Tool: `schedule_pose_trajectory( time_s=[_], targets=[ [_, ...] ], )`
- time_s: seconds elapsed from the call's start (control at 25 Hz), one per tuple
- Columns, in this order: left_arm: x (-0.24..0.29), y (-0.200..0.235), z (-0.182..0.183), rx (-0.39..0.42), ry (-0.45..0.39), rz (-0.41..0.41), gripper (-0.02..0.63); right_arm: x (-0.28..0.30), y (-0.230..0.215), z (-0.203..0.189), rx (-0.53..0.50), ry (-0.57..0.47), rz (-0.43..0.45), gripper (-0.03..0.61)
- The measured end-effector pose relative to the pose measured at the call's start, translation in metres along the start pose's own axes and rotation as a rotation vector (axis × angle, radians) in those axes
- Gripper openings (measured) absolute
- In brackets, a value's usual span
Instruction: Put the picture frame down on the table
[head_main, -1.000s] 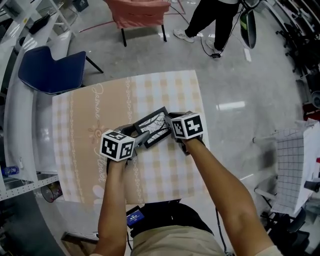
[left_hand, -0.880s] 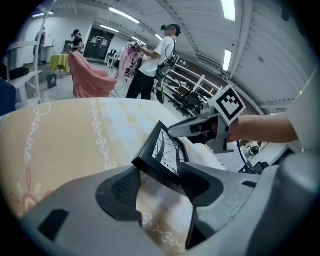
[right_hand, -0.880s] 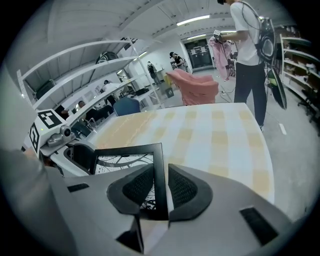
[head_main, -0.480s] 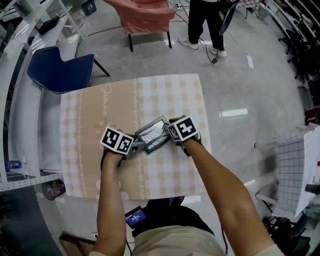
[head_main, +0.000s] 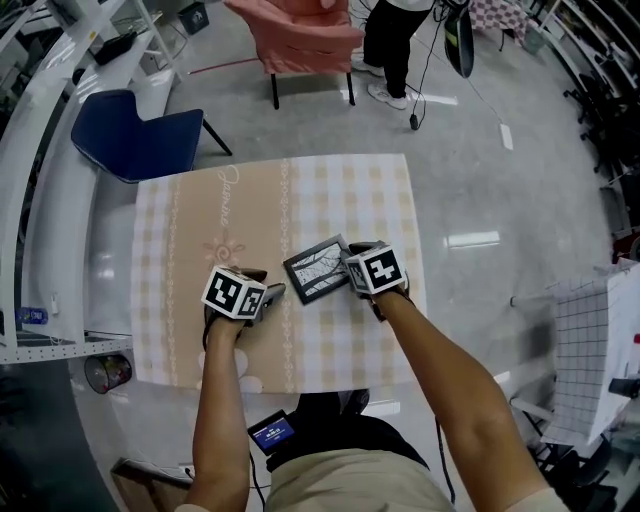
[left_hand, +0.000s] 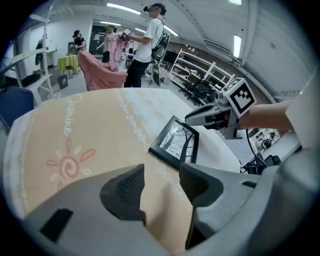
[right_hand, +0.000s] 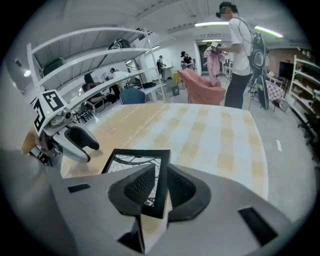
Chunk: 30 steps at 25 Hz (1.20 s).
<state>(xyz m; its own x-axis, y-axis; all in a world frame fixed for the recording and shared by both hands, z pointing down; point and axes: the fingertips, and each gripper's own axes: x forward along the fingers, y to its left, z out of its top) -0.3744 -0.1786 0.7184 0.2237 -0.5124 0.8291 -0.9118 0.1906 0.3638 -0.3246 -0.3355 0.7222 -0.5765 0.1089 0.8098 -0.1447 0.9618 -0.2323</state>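
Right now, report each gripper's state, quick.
Left gripper: open, holding nothing.
Right gripper: closed on the edge of the black rectangular picture frame.

Left tongs (left_hand: 162, 186) apart, right tongs (right_hand: 159, 189) tightly closed

The checked cloth (head_main: 330, 190) looks matt and woven. The picture frame (head_main: 318, 270) has a smooth, satin-black border, probably plastic. The floor (head_main: 480, 150) gleams.
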Motion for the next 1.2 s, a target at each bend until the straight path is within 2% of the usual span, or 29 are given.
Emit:
schedule_pose_trajectory(
  time_s=[0.24,0.36,0.44,0.56,0.68,0.88,1.04,1.2],
  targets=[
    [-0.047,-0.034,0.027,0.103,-0.136,0.035,0.199,-0.041,0.007,0.019,0.012,-0.109,-0.012,0.067],
    [-0.082,-0.056,0.039,0.154,-0.216,0.066,0.126,-0.075,0.022,0.033,0.013,-0.198,0.008,0.051],
    [-0.11,-0.074,0.048,0.182,-0.28,0.086,0.054,-0.105,0.035,0.043,0.018,-0.26,0.029,0.038],
    [-0.152,-0.103,0.058,0.228,-0.381,0.124,0.018,-0.158,0.06,0.06,-0.004,-0.363,0.071,0.016],
    [-0.197,-0.135,0.066,0.286,-0.484,0.168,0.006,-0.221,0.089,0.075,-0.044,-0.477,0.119,0.005],
    [-0.276,-0.197,0.068,0.361,-0.67,0.184,0.005,-0.331,0.152,0.084,-0.172,-0.62,0.217,0.002],
    [-0.327,-0.247,0.055,0.411,-0.768,0.17,0.005,-0.407,0.2,0.075,-0.287,-0.696,0.249,0.002],
    [-0.366,-0.299,0.041,0.468,-0.836,0.151,0.005,-0.47,0.234,0.06,-0.357,-0.768,0.264,0.002]
  ],
)
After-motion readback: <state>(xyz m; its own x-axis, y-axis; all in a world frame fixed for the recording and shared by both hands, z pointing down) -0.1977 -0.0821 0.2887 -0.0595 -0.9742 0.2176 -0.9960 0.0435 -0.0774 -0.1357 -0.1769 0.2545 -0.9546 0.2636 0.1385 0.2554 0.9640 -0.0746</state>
